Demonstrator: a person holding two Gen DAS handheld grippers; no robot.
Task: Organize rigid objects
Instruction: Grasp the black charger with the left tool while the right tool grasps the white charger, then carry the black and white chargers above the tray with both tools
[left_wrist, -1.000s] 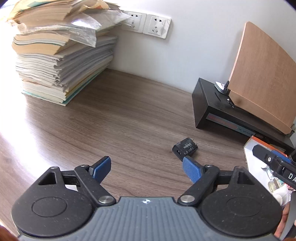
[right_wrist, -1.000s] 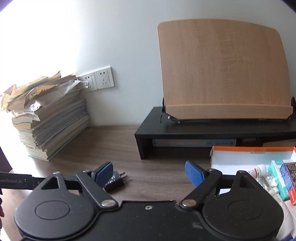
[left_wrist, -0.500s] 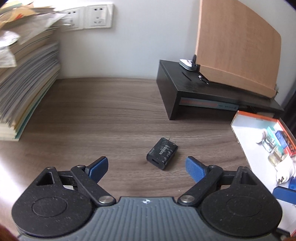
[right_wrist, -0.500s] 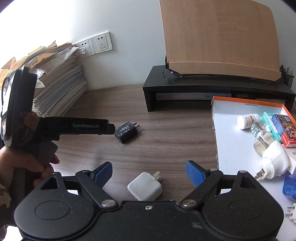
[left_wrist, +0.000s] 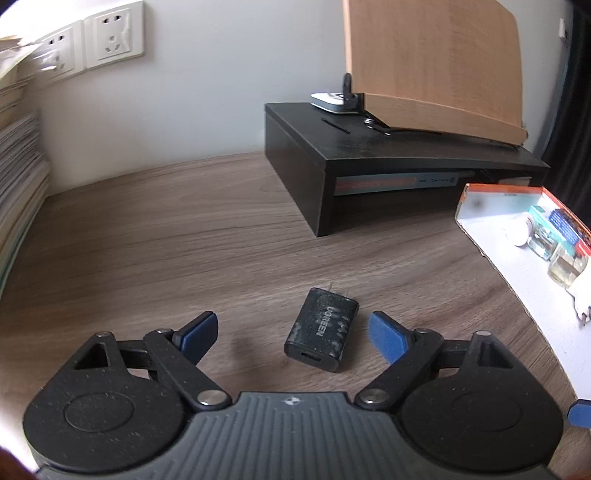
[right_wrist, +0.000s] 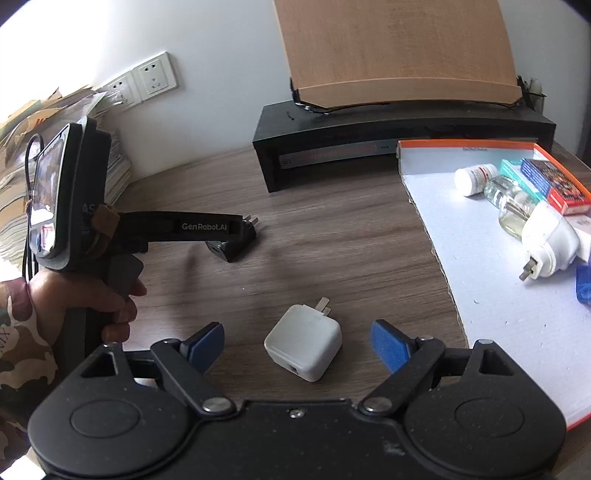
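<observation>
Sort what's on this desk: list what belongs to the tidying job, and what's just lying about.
Job:
black charger
white charger
white tray, holding bottles, boxes, a plug
left claw, right claw

Lying about:
black riser
wooden stand
paper stack
wall sockets

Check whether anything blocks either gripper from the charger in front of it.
Nothing visible does. The black UGREEN charger lies on bare wooden desk between the open left gripper's blue pads, untouched. The white square charger lies likewise before the open right gripper.
</observation>
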